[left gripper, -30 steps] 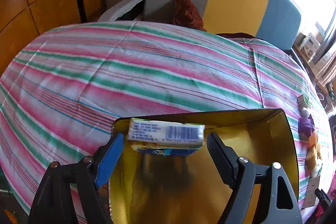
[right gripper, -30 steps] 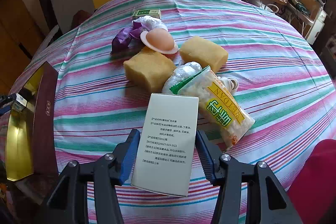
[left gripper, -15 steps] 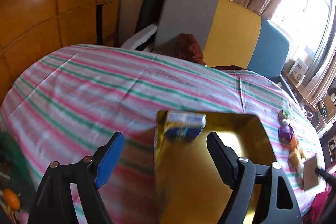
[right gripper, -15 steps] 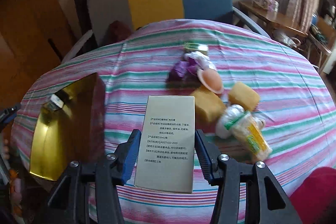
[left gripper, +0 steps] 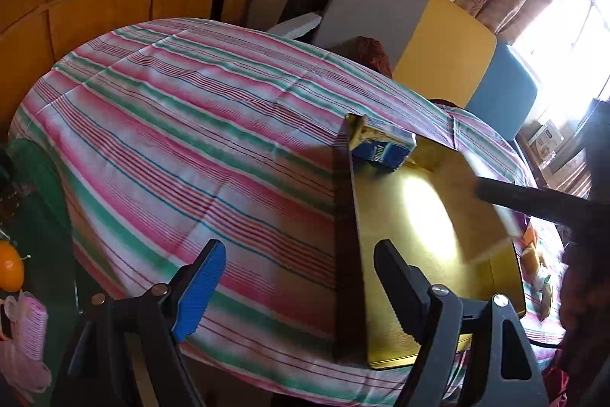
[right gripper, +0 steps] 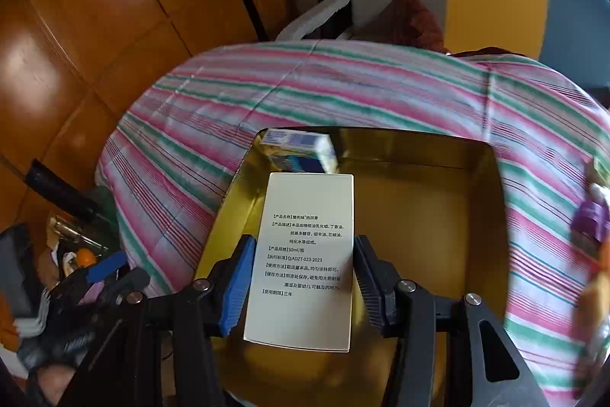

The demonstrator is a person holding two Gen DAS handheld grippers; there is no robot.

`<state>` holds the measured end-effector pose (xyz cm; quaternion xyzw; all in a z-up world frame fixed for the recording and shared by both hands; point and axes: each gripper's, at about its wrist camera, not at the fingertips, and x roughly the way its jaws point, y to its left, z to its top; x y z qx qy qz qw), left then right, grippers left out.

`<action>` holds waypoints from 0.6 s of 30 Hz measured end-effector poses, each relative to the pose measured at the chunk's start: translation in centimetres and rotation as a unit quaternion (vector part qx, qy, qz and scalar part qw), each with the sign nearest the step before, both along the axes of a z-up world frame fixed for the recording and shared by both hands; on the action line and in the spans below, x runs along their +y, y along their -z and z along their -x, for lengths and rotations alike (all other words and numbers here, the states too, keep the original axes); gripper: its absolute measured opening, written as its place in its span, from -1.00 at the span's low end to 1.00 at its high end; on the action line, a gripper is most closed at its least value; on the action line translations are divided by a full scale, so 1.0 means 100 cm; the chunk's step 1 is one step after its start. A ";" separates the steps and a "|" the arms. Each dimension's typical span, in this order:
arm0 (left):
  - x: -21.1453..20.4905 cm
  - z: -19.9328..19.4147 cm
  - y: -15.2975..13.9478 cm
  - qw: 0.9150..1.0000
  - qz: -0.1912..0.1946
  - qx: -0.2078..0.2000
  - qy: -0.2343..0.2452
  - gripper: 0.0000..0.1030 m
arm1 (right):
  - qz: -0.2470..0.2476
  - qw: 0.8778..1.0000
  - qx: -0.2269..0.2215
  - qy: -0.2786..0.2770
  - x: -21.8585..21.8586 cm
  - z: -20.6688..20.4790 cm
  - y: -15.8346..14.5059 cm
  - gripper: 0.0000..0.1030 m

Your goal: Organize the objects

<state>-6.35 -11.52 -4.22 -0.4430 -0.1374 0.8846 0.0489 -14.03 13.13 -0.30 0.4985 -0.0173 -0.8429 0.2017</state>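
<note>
My right gripper is shut on a white carton with black print and holds it above the left part of an open gold box. A small blue and yellow carton lies in the box's far left corner. In the left wrist view my left gripper stands open with nothing in it, over the striped cloth just left of the gold box. The small carton shows there too. The right gripper's dark arm reaches in over the box from the right, with the white carton only a blur under it.
A round table with a pink and green striped cloth carries everything. A purple item and other loose things lie at the right edge. A grey, yellow and blue chair stands behind. An orange fruit sits low on the left.
My right gripper has carried the white carton leftward from the pile of loose items to above the gold box. My left gripper has moved back and left, off the box.
</note>
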 end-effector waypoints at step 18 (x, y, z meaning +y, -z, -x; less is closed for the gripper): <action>-0.028 0.000 0.014 0.999 -0.016 -0.020 -0.022 0.57 | 0.005 0.996 -0.058 0.074 -0.068 0.065 0.058 0.02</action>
